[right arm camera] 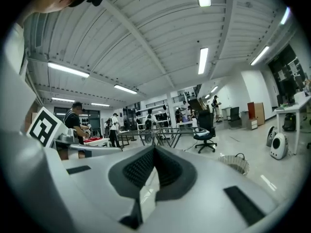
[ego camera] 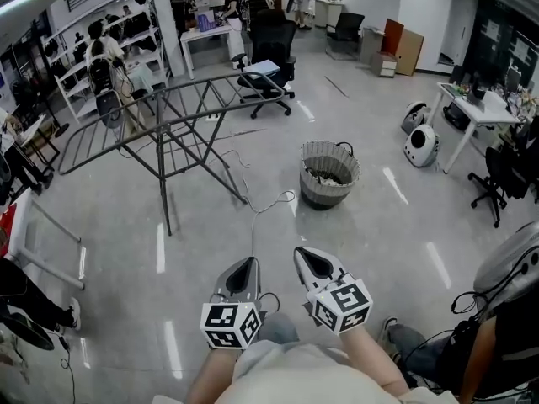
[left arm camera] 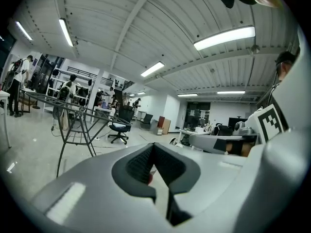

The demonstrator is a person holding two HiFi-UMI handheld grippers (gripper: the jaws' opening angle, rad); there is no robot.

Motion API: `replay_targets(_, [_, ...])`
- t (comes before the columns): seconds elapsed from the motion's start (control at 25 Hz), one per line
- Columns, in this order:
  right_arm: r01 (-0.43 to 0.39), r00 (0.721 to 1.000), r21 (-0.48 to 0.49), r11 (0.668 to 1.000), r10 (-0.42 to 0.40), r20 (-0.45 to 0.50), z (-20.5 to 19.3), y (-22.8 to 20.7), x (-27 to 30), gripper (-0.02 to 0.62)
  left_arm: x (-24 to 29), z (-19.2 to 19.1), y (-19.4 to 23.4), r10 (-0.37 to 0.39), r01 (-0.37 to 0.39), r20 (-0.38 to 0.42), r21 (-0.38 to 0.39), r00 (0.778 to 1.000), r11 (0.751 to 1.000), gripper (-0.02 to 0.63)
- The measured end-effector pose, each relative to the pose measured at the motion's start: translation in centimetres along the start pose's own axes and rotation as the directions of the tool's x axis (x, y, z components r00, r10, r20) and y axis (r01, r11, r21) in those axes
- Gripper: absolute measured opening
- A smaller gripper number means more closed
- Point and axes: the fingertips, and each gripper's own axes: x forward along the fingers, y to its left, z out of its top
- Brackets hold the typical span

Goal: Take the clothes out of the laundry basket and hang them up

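Note:
A round grey laundry basket (ego camera: 329, 174) with clothes inside stands on the floor ahead; it also shows as the basket (right arm camera: 235, 163) in the right gripper view. A grey folding drying rack (ego camera: 164, 116) stands to its left, seen too as the rack (left arm camera: 68, 113) in the left gripper view. My left gripper (ego camera: 245, 267) and right gripper (ego camera: 308, 257) are held close to my body, well short of the basket. Both are shut and hold nothing. Their dark pads (left arm camera: 146, 164) meet at the tips.
A black office chair (ego camera: 268, 61) stands behind the rack. A cable (ego camera: 257, 209) runs across the floor between me and the basket. White robot units (ego camera: 420, 146) and a desk (ego camera: 476, 116) are at the right. People stand at the far back and beside me at both sides.

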Motion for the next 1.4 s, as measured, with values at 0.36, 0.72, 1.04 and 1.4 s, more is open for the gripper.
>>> replay_targets(0.36, [0.083,0.997,0.045,0.996,-0.083,-0.003,-0.1,-5.6,0.2,0.156,4.8,0.7,-1.3,-0.083,0.083,-0.001,0.004,0.997,0.997,0.121])
replay_targets(0.72, [0.108,0.994,0.054,0.993,-0.108,0.007,0.9,-11.9,5.8,0.335,13.9,1.8,0.4,-0.16,0.159,-0.033,-0.021,0.987,0.987,0.304])
replay_targets(1.04, [0.189,0.982,0.044,0.981,-0.19,0.015,4.5,-21.9,12.8,0.347,26.5,5.6,2.1,-0.236,0.236,-0.022,-0.028,0.971,0.971,0.345])
replay_targets(1.4, [0.301,0.951,0.075,0.951,-0.305,0.048,6.2,-31.3,19.7,0.358,39.3,8.7,4.3,-0.342,0.342,-0.032,0.008,0.939,0.94,0.36])
